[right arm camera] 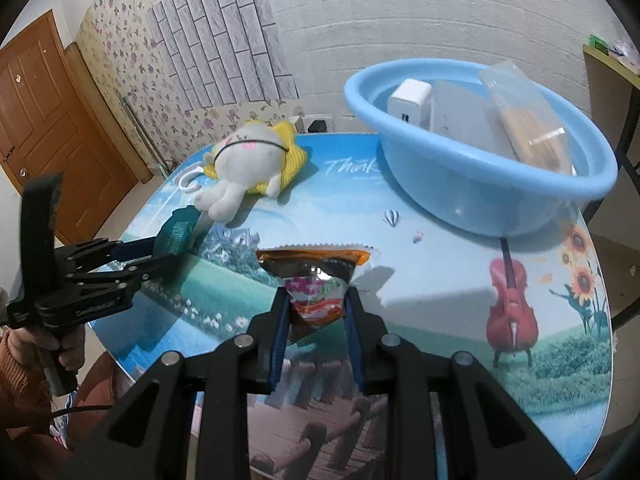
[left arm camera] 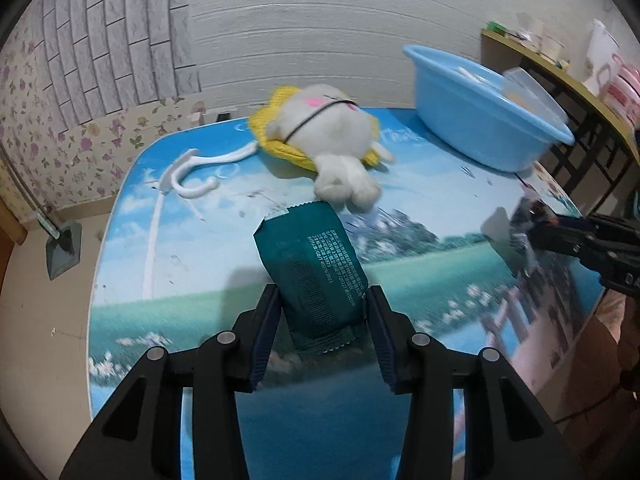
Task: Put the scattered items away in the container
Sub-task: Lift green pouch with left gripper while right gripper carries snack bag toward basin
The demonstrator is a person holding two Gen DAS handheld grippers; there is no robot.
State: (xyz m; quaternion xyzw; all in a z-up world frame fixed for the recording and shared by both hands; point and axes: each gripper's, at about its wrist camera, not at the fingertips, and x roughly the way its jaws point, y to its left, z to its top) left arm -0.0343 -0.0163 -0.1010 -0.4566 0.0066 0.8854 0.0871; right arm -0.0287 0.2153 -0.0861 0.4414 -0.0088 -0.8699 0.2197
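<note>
Your left tool (left arm camera: pixel 322 312) is clamped on the near end of the dark green packet (left arm camera: pixel 316 276), which juts forward above the bench (left arm camera: pixel 420 280). Your right tool (right arm camera: pixel 316 300) is nearly closed, pinching the orange-and-red snack packet (right arm camera: pixel 316 276) between its pads. The blue basin (right arm camera: pixel 480 184) stands at the far right of the bench, holding a white box (right arm camera: pixel 410 100) and a clear box (right arm camera: pixel 528 120). The plush toy (left arm camera: pixel 340 136) lies on a yellow cloth (left arm camera: pixel 280 148) left of the basin.

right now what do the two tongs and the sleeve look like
Both tongs, left and right, are black angular linkages with silver pivot pins and ribbed blue pads. The left has a pistol handle. The sleeve is rust-orange knit; a black cable trails below.
</note>
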